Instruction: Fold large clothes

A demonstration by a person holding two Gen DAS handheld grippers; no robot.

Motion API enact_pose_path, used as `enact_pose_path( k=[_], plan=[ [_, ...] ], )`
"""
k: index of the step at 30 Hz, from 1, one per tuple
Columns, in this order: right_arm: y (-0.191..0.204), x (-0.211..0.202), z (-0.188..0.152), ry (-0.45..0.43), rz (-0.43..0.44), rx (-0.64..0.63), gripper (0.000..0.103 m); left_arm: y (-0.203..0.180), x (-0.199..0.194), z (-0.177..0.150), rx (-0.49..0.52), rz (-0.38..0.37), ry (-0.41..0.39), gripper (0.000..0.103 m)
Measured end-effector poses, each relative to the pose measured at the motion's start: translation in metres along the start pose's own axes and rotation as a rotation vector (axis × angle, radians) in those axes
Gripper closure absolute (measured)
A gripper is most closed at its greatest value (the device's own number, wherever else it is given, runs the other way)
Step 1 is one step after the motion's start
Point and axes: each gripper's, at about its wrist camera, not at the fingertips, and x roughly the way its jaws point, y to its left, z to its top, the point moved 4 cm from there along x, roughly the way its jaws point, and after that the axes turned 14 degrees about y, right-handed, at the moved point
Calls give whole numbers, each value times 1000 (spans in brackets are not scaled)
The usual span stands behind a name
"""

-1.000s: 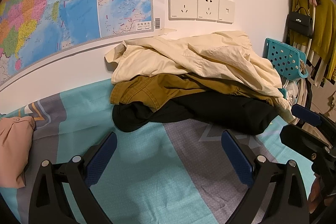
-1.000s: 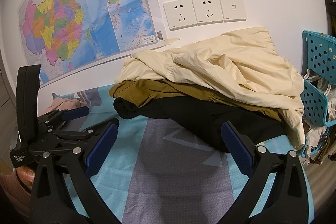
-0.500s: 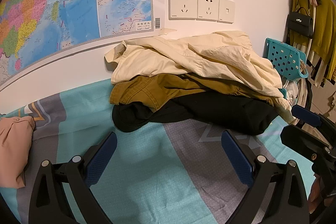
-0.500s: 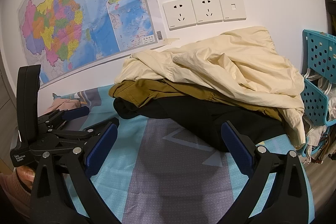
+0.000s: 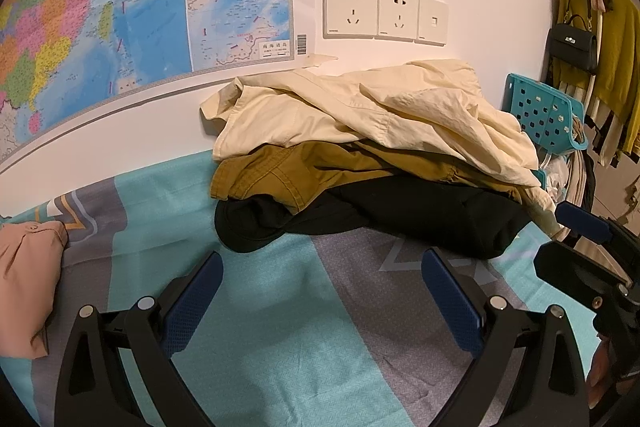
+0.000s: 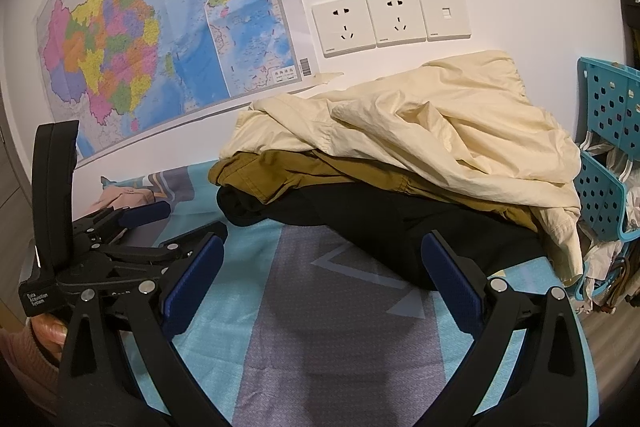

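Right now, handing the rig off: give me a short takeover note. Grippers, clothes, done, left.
Left gripper: open, empty, over the bedsheet short of the pile.
Right gripper: open, empty, beside the left, facing the same pile.
Pile against the wall: cream garment on top, olive-brown garment under it, black garment at the bottom. All crumpled.
Pink garment lies apart at the left edge; can't tell if it is folded.
Done: nothing visible in the pile.
Left: pull the cream one out, spread and fold it; then the other two.
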Motion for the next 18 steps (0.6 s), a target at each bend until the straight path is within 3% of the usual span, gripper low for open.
enact_pose_path(
  k=[18],
  plan=[
    [1, 3, -2, 5, 5, -6, 5, 2, 2, 1, -12, -1, 6, 7]
  ],
)
